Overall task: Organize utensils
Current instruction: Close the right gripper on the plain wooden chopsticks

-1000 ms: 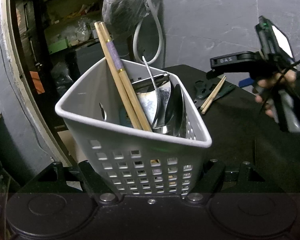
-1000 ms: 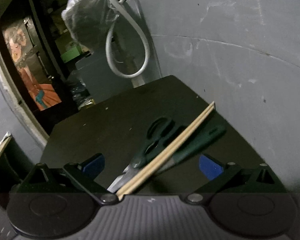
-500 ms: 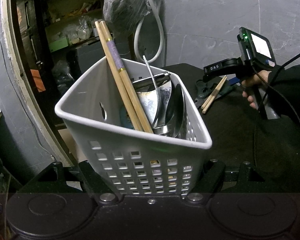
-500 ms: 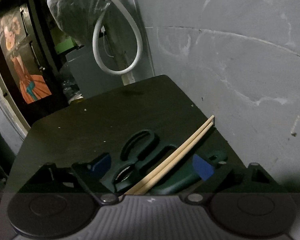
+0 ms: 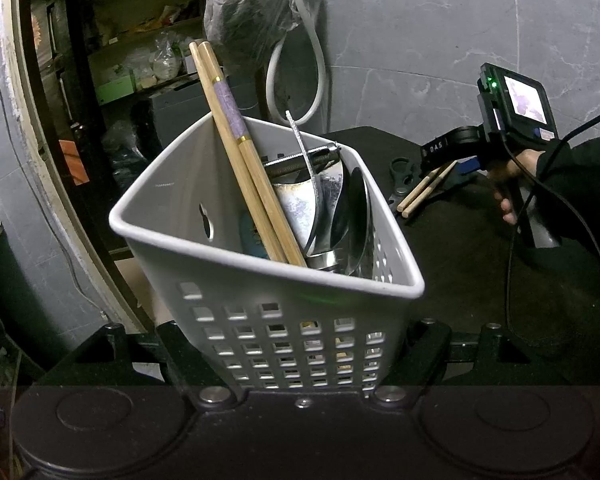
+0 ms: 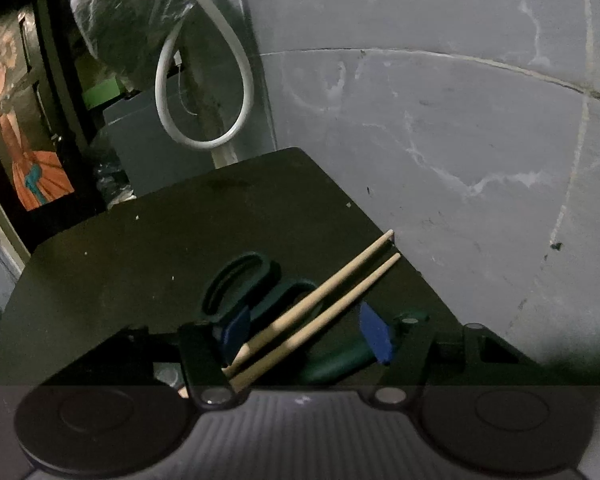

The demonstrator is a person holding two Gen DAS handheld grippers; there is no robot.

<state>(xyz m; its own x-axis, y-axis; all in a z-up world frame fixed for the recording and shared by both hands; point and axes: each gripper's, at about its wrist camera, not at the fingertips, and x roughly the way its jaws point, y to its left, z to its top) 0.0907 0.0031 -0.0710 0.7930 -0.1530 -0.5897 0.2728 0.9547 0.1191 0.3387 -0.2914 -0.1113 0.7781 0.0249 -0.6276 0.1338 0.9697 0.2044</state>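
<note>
between my left claw's fingers, low in its own view, sits the grey perforated basket [image 5: 284, 320], the biggest thing here, clamped at its near wall. it already carries a pair of banded chopsticks [image 5: 244, 152] leaning up to the far left, plus metal utensils [image 5: 340, 208] i can't sort out one from another.

over to the right of the basket, on the black table [image 6: 148, 240], is what the coming move turns on. the loose pair of plain chopsticks [image 6: 320, 308] lies straight ahead of my right gripper [image 6: 308, 336], between its blue pads [image 6: 374, 336], and the jaws are closing on them but not yet pressing, as far as i can see. their long axis runs on a diagonal, near-left ends under the claw body, thin tips pointing far right toward the grey wall [image 6: 440, 140]. so the pads come in roughly across the sticks. my right hand is plainly the nearer one; from the left view the right gripper [image 5: 456, 166] stands right over the sticks, well apart from the basket.

under the sticks lie dark green scissors [image 6: 244, 284], touching them, so i judge a low pinch could catch a handle too.

readable writing is scarce: small white characters on the right gripper's side, something like "das" [image 5: 438, 147], too small to be sure. no brand shows on the basket.
</note>
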